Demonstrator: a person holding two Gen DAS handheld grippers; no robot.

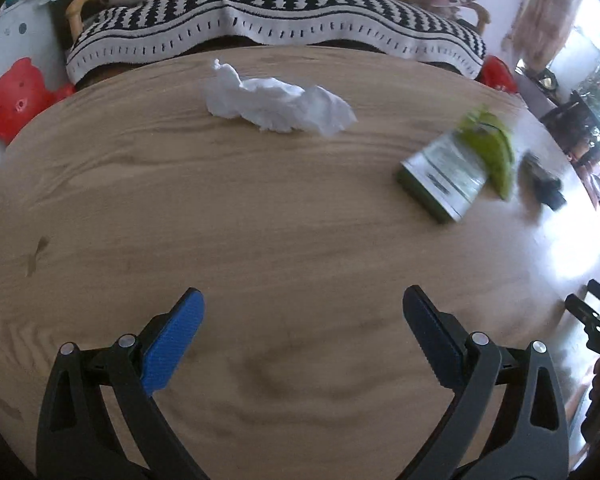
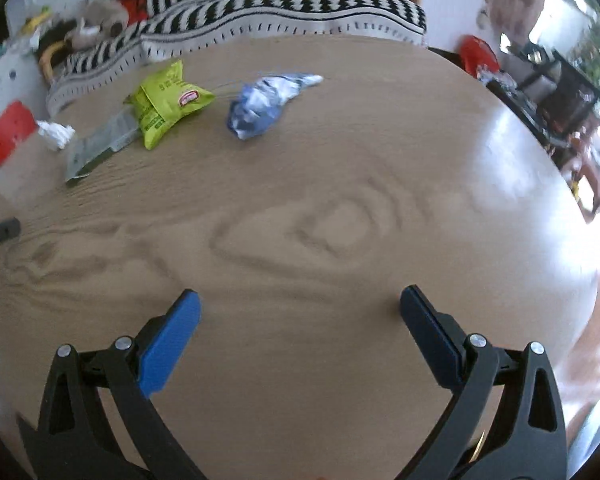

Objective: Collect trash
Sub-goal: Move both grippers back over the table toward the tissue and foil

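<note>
A crumpled white tissue lies on the far side of the round wooden table. To its right lie a flattened green-and-silver carton and a lime-green snack packet. My left gripper is open and empty, well short of the tissue. In the right wrist view the lime-green packet, the carton, the tissue and a crumpled blue-and-white wrapper lie at the far left. My right gripper is open and empty over bare table.
A sofa with a black-and-white patterned throw stands behind the table. Red plastic toys sit at the left, another red item at the right. A dark small object lies near the table's right edge.
</note>
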